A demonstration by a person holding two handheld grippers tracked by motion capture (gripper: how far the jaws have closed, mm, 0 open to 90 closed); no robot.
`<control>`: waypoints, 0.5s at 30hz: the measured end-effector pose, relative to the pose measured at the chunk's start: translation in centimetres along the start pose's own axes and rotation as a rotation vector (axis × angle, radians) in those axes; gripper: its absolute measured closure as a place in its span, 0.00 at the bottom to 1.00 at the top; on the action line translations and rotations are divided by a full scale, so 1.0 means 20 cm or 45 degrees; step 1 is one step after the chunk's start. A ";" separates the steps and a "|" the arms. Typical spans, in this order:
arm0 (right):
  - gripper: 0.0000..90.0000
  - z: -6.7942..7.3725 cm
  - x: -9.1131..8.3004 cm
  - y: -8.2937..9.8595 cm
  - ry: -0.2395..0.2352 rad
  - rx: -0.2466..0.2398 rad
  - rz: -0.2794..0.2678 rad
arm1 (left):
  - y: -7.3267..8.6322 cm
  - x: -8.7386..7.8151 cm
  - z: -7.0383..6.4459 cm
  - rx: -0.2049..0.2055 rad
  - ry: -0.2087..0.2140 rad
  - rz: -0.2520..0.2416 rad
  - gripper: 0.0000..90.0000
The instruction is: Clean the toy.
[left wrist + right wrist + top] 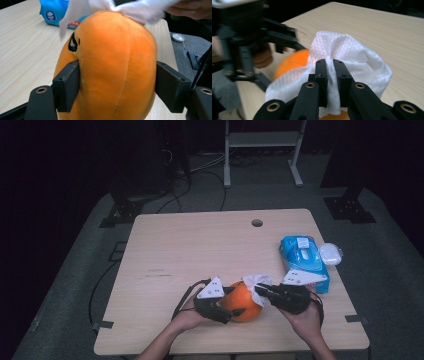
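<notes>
High view shows the left gripper clamped on the orange plush toy close to the table's near edge, with wide bare tabletop beyond it. The right gripper, jaws pinched tight on a white tissue, presses it against the toy's top. A blue tissue pack lies just beyond the right gripper, crowding that side.

Left tongs spread wide, right tongs pinched closed.
</notes>
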State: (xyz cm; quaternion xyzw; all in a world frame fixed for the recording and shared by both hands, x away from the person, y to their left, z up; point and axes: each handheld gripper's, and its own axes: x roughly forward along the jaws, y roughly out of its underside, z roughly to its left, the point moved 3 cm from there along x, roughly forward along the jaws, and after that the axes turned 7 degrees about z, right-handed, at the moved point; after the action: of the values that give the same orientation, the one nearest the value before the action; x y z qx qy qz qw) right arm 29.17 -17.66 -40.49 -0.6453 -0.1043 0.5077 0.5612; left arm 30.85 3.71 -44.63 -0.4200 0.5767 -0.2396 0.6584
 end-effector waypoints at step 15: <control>0.91 0.03 0.01 -0.02 -0.042 -0.027 0.051 | 0.00 0.04 -0.08 0.171 0.006 0.048 0.30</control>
State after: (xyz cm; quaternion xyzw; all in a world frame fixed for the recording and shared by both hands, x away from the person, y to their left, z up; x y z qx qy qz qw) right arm 28.93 -17.07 -40.22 -0.6447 -0.1060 0.5281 0.5424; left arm 29.51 2.64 -45.00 -0.3636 0.5686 -0.2663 0.6881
